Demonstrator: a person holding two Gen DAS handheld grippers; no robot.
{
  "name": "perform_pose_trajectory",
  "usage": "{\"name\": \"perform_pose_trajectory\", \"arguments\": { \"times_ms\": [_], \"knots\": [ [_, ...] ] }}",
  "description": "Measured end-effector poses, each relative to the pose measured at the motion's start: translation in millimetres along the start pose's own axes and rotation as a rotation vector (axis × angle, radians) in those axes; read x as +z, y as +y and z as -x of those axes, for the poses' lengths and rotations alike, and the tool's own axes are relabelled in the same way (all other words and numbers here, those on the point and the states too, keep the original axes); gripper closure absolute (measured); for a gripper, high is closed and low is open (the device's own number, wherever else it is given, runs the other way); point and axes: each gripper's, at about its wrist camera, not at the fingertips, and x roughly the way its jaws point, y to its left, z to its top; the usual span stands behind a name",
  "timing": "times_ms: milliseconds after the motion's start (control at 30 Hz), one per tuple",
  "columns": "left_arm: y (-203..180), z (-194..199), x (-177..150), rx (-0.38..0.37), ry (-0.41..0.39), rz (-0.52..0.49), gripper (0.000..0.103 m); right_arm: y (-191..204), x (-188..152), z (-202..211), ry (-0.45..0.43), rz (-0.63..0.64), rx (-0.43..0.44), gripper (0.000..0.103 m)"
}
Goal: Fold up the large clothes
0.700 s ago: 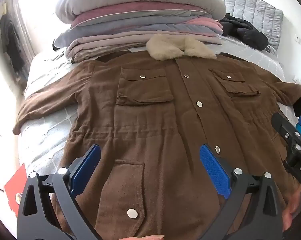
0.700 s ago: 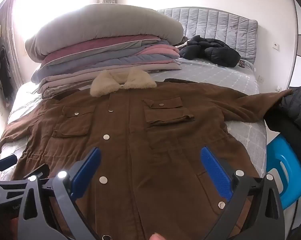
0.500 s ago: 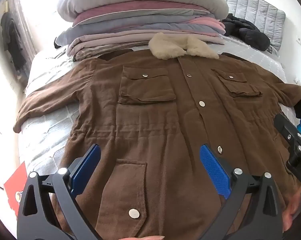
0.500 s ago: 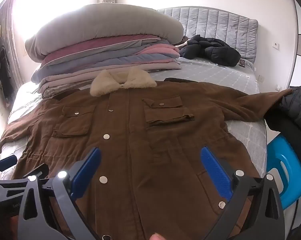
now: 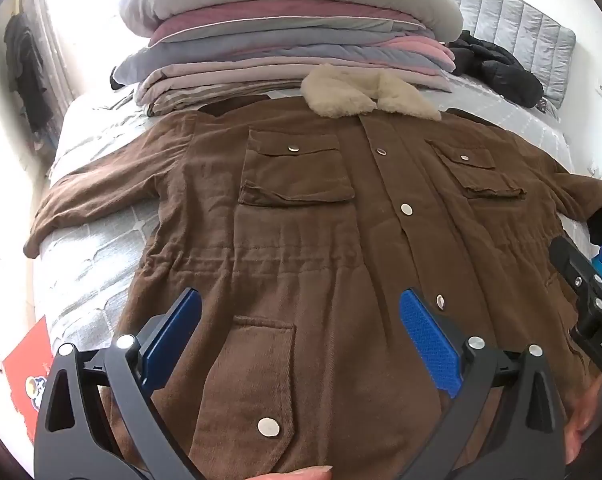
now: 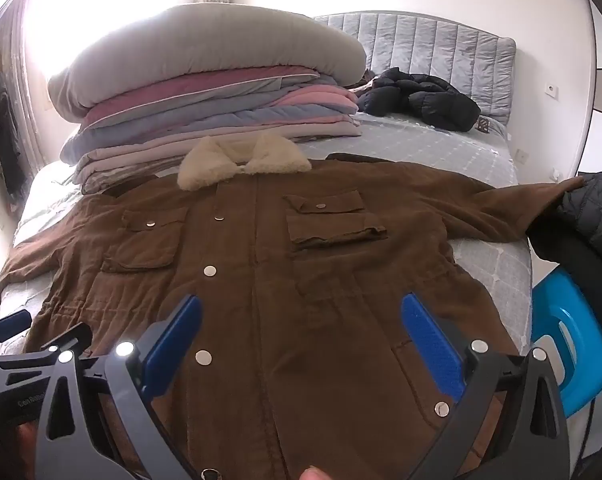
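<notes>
Behind jacket [image 5: 321, 248]: stacked bedding [image 5: 285, 44], black coat [image 5: 497, 72]

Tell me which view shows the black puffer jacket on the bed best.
Right wrist view: the black jacket lies whole and unobstructed by the headboard. The left wrist view squeezes it small near the upper right edge.
</notes>
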Motion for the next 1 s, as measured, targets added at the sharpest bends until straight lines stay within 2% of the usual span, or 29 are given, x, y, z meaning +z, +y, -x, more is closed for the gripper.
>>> {"name": "perform_pose_trajectory", "arguments": {
  "times_ms": [200, 300, 367, 500, 633, 767, 1000],
  "knots": [
    [1, -2, 0, -0.034, 0.000, 0.023, 0.008, -4, 2, -3, 0.011, -0.004, -0.018, 0.007],
    [6, -10, 0, -0.130, 0.043, 0.076, 0.008, -5, 1, -1, 0.009, -0.009, -0.019, 0.007],
    [10, -16, 1, -0.158, 0.083, 0.101, 0.008, -6, 2, 0, 0.008, -0.013, -0.018, 0.007],
    [16, -13, 3, -0.185, 0.035, 0.127, 0.008, -6, 3, 1, 0.007, -0.014, -0.017, 0.007],
    [12, -11, 7, -0.139, 0.031, 0.103, 0.007, -6, 4, 0, 0.007, -0.010, -0.019, 0.007],
    [5, -14, 8, -0.085, 0.061, 0.065, 0.008, -6, 3, 0, 0.007, -0.010, -0.019, 0.007],
    [1, -2, 10, -0.052, 0.010, 0.024, 0.007, -6, 3, 0, 0.009, -0.012, -0.016, 0.007]
  ]
}}
